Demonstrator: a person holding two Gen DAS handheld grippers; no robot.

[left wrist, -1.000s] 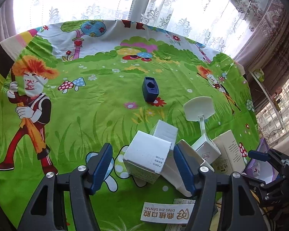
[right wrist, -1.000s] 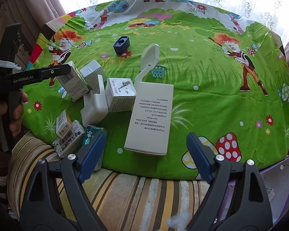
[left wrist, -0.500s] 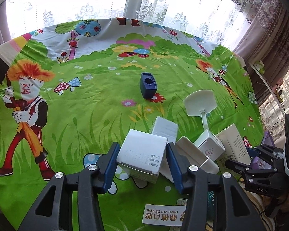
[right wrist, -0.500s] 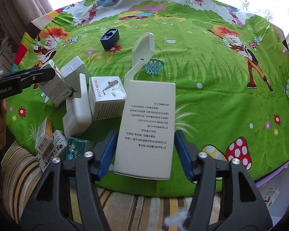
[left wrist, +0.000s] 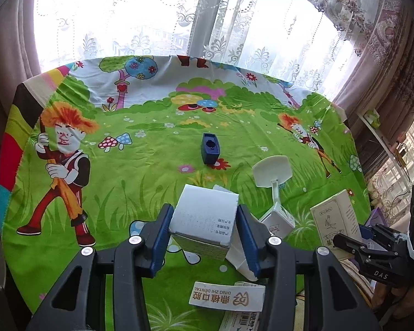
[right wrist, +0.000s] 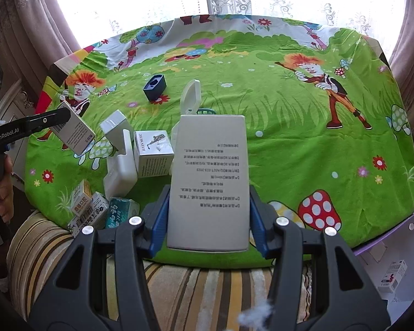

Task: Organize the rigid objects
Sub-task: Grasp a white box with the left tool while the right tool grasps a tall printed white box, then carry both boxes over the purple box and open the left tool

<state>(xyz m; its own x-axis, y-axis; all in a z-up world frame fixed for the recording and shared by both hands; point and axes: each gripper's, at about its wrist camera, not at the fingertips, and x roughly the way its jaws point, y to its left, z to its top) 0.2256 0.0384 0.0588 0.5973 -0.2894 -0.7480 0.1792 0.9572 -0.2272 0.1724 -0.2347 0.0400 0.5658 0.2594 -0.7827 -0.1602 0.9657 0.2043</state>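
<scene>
Left gripper [left wrist: 204, 234], apart a second ago, now clamped on small white box [left wrist: 204, 218]; right gripper [right wrist: 208, 220] closing on tall white carton [right wrist: 209, 176], both lifted off tablecloth [right wrist: 289, 143].

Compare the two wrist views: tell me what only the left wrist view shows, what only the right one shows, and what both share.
Left wrist only: the left tool seen from behind, pads on the small white box, and the DING ZHI DENTAL box.

Right wrist only: the right tool, closing on the tall white box, the striped cushion, and the purple bin.

Both: the cartoon cloth, navy box, white backboard toy and JI YIN MUSIC box.
</scene>
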